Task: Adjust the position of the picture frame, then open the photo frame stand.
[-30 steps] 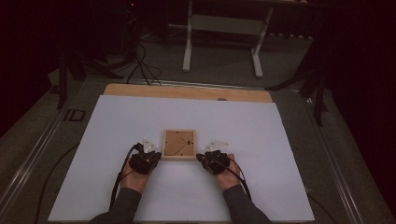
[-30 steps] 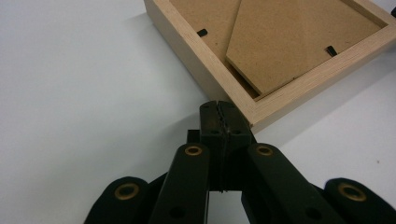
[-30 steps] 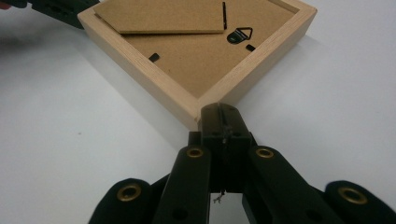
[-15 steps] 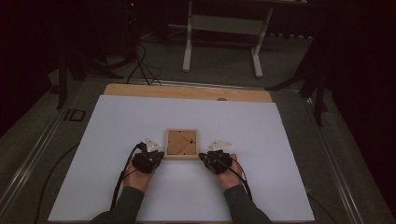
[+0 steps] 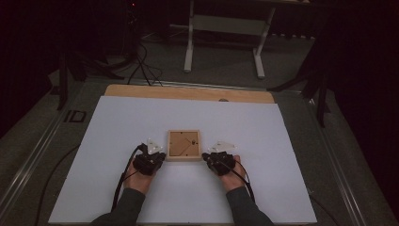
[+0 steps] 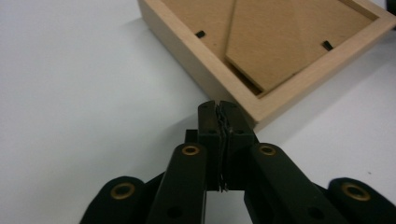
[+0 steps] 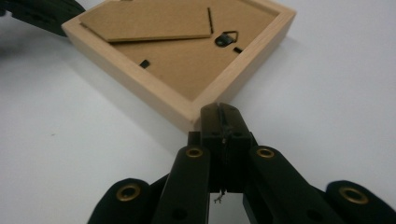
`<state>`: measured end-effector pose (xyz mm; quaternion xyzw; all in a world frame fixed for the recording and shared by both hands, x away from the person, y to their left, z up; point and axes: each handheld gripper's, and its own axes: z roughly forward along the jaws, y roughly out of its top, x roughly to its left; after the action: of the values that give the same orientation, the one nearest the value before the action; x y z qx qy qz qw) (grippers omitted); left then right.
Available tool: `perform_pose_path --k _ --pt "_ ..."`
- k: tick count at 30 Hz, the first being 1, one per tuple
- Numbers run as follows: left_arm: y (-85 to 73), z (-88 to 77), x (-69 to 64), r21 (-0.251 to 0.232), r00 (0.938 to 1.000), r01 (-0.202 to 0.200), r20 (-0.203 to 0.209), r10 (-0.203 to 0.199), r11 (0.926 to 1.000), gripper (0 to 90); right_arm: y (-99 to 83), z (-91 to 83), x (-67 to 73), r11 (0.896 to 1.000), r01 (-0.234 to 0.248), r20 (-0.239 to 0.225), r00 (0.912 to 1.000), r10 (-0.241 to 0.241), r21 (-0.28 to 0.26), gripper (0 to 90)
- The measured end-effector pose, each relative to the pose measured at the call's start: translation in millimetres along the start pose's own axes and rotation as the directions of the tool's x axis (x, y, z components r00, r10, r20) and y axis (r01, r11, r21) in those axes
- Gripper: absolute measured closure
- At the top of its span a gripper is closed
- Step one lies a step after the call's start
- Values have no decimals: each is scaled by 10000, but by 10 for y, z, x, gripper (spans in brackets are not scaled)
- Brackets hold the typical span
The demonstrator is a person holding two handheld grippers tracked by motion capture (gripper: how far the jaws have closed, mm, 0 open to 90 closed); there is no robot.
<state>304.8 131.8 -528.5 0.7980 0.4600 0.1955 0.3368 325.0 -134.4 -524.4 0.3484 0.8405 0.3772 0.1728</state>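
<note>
Nearest the person, both jaw pairs are closed on nothing: left gripper [image 5: 157, 157] and right gripper [image 5: 208, 159] flank the wooden frame's [image 5: 183, 145] near corners. White sheet [image 5: 282, 155] surrounds it widely; wooden table edge [image 5: 188, 92], dark floor beyond.

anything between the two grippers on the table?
Yes: the wooden picture frame, face down on the white table, lies between the left gripper and the right gripper, as the high view shows.

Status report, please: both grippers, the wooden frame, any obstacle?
Left gripper shut, tip at frame's near corner. Right gripper shut, at the other near corner. Wooden frame face down on white sheet, nothing in the way.
</note>
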Motion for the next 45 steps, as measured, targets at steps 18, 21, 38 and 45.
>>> perform_pose_path --k 18,21,38,45 --pt "24 -140 90 -1057 9981 421 500 -370 9935 671 23 -103 21 9962 50 48 10000 -46 -871 895" --pt "40 -144 92 -1116 9979 450 520 -394 9927 660 23 -100 33 9960 89 26 10000 -87 -886 895" --pt "168 -195 26 -1328 9956 33 933 91 9911 580 10 -23 45 9969 81 -326 9994 -107 -782 897" --pt "268 -210 -22 -1315 9949 -251 933 376 9910 560 17 -38 65 9959 30 -333 9994 -60 -901 897"
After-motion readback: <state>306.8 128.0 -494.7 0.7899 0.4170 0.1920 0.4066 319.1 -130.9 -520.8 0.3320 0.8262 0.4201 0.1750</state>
